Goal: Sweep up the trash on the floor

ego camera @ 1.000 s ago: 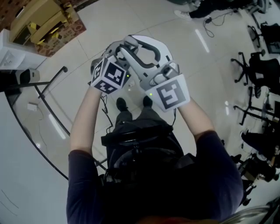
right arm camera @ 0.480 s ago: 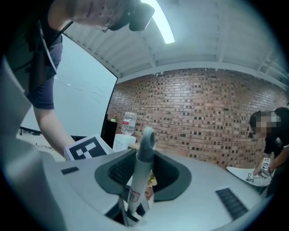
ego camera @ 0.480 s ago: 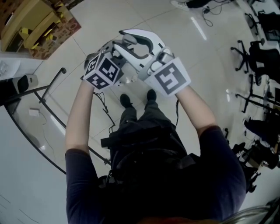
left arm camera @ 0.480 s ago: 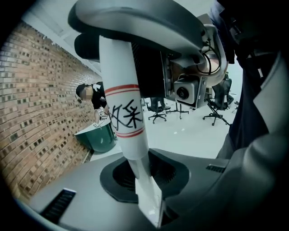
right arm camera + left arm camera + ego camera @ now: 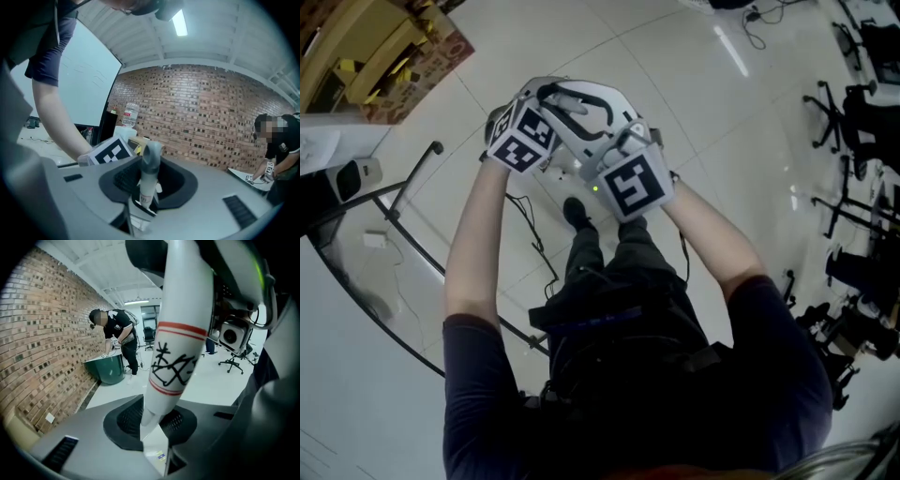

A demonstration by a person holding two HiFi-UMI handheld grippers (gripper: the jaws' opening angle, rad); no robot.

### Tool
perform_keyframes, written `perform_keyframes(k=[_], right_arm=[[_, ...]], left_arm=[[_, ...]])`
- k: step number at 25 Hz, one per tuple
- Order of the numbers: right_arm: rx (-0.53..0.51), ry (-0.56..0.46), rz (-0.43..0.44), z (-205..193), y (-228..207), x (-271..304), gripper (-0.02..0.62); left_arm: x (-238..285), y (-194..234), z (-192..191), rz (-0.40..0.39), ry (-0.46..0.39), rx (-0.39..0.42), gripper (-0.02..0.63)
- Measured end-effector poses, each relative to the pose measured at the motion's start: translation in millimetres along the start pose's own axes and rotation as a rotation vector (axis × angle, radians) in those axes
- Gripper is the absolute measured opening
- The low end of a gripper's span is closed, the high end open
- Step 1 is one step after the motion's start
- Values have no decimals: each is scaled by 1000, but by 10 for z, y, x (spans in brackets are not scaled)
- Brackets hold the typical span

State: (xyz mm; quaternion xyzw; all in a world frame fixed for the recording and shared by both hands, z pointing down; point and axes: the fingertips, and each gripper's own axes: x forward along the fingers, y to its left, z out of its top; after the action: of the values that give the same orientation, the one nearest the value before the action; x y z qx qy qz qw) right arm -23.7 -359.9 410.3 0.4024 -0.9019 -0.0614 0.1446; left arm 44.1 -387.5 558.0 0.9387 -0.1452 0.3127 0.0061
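Observation:
In the head view both grippers are held close together in front of the person's chest, above the shoes (image 5: 577,214). My left gripper (image 5: 546,103) is shut on a thick white handle (image 5: 180,348) with red bands and black scrawl; the handle's base sits between the ribbed pads (image 5: 126,418). My right gripper (image 5: 605,127) is shut on a thinner handle with a grey looped cap (image 5: 151,161), which stands upright between its jaws. The left gripper's marker cube (image 5: 110,152) shows just beyond it. No trash is visible on the pale tiled floor (image 5: 694,103).
Cardboard boxes (image 5: 384,47) stand at the upper left, with a black curved rail and stand (image 5: 408,187) along the left side. Office chairs (image 5: 862,122) line the right. Another person bends over a green bin (image 5: 110,369) beside a brick wall (image 5: 42,343).
Both grippers have sunk together toward the person's shoes and shifted slightly left in the head view. Each keeps its grip on its handle.

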Motion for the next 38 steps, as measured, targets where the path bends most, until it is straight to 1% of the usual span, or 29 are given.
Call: perform_keyframes(k=[2,4,7,9,12,14,16,19,21,22,24,26,29,33,38], right_arm=[[-19,17,0,-184,51,74,112],[-8,40,-16,-380,64,137,112],[47,73,-50,-676,60,206,112],[101,86,-56,-828,66,210,112],[155,108,-62,-951,-4,180,112],[165,125,-65,-990,-54,211,112],[193,129,-64,-1005,-46,211,110],[228,141,-38,-1067,82,134,110],[257,151,-13,-1123,195,92,110],[274,154,-6,-1139,231,70,110],[297,154,-3,-1140,263,28,110],[298,147,5,-1125,299,-3,110],[290,139,23,-1127,406,-52,110],[288,134,41,-1131,537,-139,112],[299,133,57,-1090,604,-247,114]], left_arm=[[122,28,-167,21,14,-8,60],[247,40,-323,28,23,-20,60],[426,17,-548,24,38,-45,60],[519,-58,-670,3,41,-60,58],[611,-124,-697,-28,16,-59,52],[638,-89,-696,-40,1,-60,52],[641,-124,-721,-72,6,-55,52],[653,-327,-806,-160,45,-41,55],[654,-455,-895,-211,71,-57,64],[650,-497,-921,-224,73,-72,68],[633,-546,-919,-233,60,-104,77],[605,-577,-924,-237,61,-114,81],[564,-635,-1006,-241,93,-97,84],[524,-753,-1051,-235,104,-93,87],[462,-858,-1035,-238,127,-69,89]])
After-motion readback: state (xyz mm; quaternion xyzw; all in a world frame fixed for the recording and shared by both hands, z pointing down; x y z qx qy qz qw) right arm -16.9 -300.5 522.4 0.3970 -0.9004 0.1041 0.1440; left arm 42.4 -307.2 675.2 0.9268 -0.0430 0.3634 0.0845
